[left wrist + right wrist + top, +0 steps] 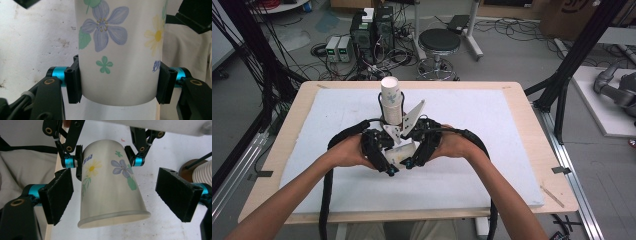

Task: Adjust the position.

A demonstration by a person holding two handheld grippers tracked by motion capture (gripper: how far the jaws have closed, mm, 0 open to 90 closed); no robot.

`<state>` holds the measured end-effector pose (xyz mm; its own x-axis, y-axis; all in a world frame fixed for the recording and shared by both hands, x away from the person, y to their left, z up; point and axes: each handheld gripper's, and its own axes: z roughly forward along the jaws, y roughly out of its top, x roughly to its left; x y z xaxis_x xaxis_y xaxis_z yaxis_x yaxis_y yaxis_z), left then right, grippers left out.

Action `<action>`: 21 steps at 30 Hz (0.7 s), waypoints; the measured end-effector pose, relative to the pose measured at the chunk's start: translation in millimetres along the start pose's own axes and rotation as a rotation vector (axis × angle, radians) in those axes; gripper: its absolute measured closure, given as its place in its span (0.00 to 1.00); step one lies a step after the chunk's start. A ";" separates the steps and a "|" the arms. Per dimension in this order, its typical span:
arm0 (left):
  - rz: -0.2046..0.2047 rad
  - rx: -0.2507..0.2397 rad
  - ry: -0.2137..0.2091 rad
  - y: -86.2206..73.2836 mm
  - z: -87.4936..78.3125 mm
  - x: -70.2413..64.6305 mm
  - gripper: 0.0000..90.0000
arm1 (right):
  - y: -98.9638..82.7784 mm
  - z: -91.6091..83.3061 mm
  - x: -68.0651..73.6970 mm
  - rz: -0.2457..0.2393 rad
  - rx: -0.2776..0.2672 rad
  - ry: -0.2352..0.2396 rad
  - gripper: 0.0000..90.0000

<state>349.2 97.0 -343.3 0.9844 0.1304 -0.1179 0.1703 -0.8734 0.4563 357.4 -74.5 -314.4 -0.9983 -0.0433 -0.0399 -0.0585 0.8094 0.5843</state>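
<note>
Above the white-covered table, the left claw clamps a flowered paper cup near its closed base, both pads pressed to its sides. Around the cup's wider rim end, the right claw stands released, its pads clear of the wall. Behind them stands a stack of cups.

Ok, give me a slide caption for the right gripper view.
Left hand-held gripper clamps the flowered paper cup near its base, while the right hand-held gripper stands open around its rim end.
</note>
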 end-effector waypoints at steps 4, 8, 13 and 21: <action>-0.009 0.004 0.001 0.9 0.8 -1.5 0.41 | -0.2 -3.3 1.1 -0.002 -0.011 -0.005 0.17; -0.023 -0.040 -0.007 -1.9 -1.3 -1.5 0.41 | -0.6 -8.0 1.3 -0.003 -0.035 -0.016 0.17; -0.056 -0.070 -0.009 -13.7 4.6 -3.2 0.41 | -2.2 -16.0 0.5 0.004 -0.076 -0.024 0.17; -0.086 -0.190 0.014 -30.2 0.2 -9.6 0.41 | -5.9 -25.3 -1.0 0.022 -0.119 -0.044 0.17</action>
<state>334.6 122.0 -356.1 0.9661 0.2086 -0.1524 0.2581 -0.7549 0.6029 358.6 -94.0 -297.4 -0.9982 0.0022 -0.0602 -0.0392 0.7347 0.6773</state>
